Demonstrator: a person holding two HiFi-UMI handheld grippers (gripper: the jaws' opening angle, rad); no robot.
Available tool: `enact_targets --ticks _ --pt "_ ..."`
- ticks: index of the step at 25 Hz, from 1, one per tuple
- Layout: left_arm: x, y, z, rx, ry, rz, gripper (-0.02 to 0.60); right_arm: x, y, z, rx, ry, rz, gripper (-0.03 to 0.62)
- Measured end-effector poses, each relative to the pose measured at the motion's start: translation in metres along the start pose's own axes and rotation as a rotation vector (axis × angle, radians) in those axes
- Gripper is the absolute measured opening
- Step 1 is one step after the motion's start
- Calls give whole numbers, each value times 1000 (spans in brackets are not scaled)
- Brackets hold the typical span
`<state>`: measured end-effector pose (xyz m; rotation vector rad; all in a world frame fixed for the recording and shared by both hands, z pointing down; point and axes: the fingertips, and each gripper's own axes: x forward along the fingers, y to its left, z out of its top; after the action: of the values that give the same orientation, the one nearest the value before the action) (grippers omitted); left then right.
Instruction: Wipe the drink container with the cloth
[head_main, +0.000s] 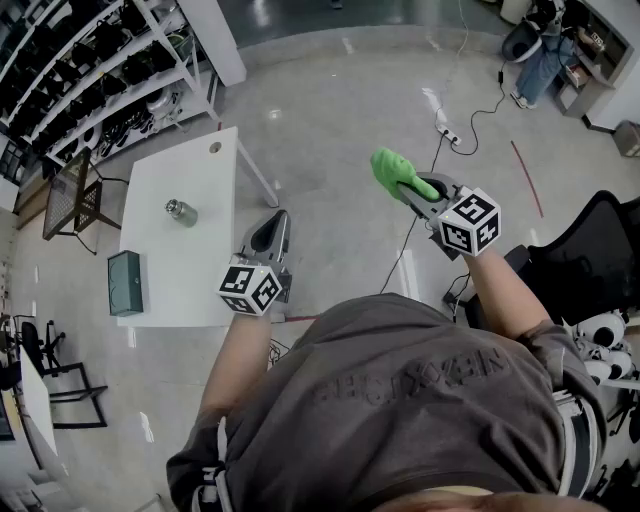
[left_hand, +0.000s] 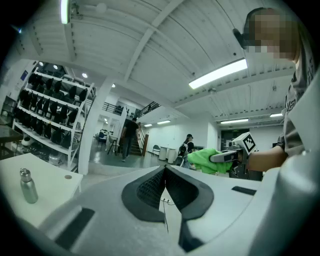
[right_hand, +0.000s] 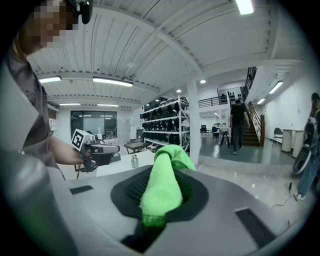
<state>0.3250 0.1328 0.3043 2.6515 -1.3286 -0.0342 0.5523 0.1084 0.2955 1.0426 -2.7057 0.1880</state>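
A small metal drink container (head_main: 181, 212) stands upright on the white table (head_main: 160, 285); it also shows small in the left gripper view as the container (left_hand: 28, 185) and in the right gripper view as the container (right_hand: 134, 161). My right gripper (head_main: 405, 186) is shut on a bright green cloth (head_main: 392, 170), held in the air over the floor, well right of the table. The cloth (right_hand: 163, 185) fills its jaws. My left gripper (head_main: 268, 235) is shut with nothing in it, held level just off the table's right edge. Its jaws (left_hand: 165, 172) meet.
A dark green box (head_main: 125, 283) lies at the table's near left. Shelving racks (head_main: 90, 70) stand at the back left, a brown chair (head_main: 75, 195) left of the table, a black office chair (head_main: 590, 260) at the right. Cables and a power strip (head_main: 445, 125) cross the floor.
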Motion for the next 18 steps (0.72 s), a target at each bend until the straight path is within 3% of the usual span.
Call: enact_targets --ticks 18 --pt "26 -34 1 6 2 30 5 -18 -24 3 -9 -12 75 37"
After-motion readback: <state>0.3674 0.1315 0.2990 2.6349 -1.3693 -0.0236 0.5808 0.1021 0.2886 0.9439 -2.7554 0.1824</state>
